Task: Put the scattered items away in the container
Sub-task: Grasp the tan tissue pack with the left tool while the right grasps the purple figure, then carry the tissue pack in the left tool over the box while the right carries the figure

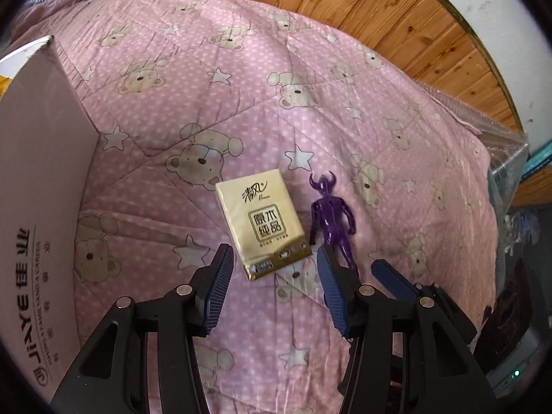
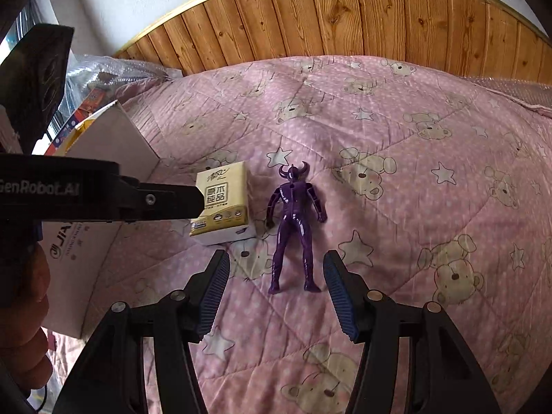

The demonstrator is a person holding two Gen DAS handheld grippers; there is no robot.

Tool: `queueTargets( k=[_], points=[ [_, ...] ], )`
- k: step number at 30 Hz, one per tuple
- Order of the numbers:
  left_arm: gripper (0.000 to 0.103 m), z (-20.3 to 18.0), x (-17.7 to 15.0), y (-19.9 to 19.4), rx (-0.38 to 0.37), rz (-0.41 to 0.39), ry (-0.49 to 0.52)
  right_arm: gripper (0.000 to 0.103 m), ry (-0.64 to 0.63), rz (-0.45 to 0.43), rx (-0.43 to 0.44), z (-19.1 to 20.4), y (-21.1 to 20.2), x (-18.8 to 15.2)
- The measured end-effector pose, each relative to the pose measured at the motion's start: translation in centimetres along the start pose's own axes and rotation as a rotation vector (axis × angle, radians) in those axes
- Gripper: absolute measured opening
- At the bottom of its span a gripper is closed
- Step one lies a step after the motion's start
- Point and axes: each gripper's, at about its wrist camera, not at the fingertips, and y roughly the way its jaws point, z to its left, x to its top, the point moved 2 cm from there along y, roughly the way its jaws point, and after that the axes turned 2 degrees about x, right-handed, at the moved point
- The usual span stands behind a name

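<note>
I see the tissue pack (image 1: 261, 223) and the purple figure (image 2: 296, 222) lying flat and just beside each other on the bed (image 1: 310, 86), with the cardboard box (image 1: 38, 179) standing near on the left, handy for dropping them in. My left tongs (image 1: 274, 269) hang wide open over the pack's near end, holding nothing. My right tongs (image 2: 276, 276) spread wide either side of the figure's legs, gripping nothing yet.

purple figure (image 2: 295, 222), gold tissue pack (image 1: 263, 223), pink bear-print quilt (image 2: 396, 207)
</note>
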Motion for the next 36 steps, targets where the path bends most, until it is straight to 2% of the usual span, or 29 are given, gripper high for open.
queueTargets(
  k=[4,6,8,10,11,12,18,25,36],
  points=[
    [0.053,0.4,1.1,2.5,0.053,0.014,-0.016,0.058,-0.049,0.022,-0.024,-0.1,2.1,0.7],
    [0.061,0.4,1.4,3.3,0.05,0.013,-0.019,0.056,-0.072,0.04,-0.038,-0.2,3.3,0.8],
    [0.063,0.3,1.6,3.8,0.055,0.002,-0.015,0.053,-0.107,0.032,-0.051,0.0,3.8,0.8],
    [0.064,-0.1,1.7,4.0,0.075,-0.022,0.02,0.045,-0.143,0.026,-0.084,0.2,4.0,0.8],
    [0.064,-0.4,1.6,4.0,0.09,-0.032,0.046,0.035,-0.146,0.02,-0.093,0.0,3.9,0.8],
    [0.062,-0.6,1.5,4.0,0.099,-0.042,0.069,0.03,-0.131,0.016,-0.087,-0.4,3.8,0.9],
    [0.049,0.3,1.2,2.8,0.079,-0.054,0.056,0.029,-0.06,0.01,-0.033,-1.4,2.4,0.7],
    [0.048,0.9,0.1,-0.7,0.044,-0.092,0.041,0.029,0.016,-0.012,0.005,-1.1,0.1,0.1],
    [0.048,0.6,-4.3,-7.0,-0.016,-0.147,0.069,0.029,0.018,-0.028,0.046,2.7,-4.1,-2.4]
  ],
)
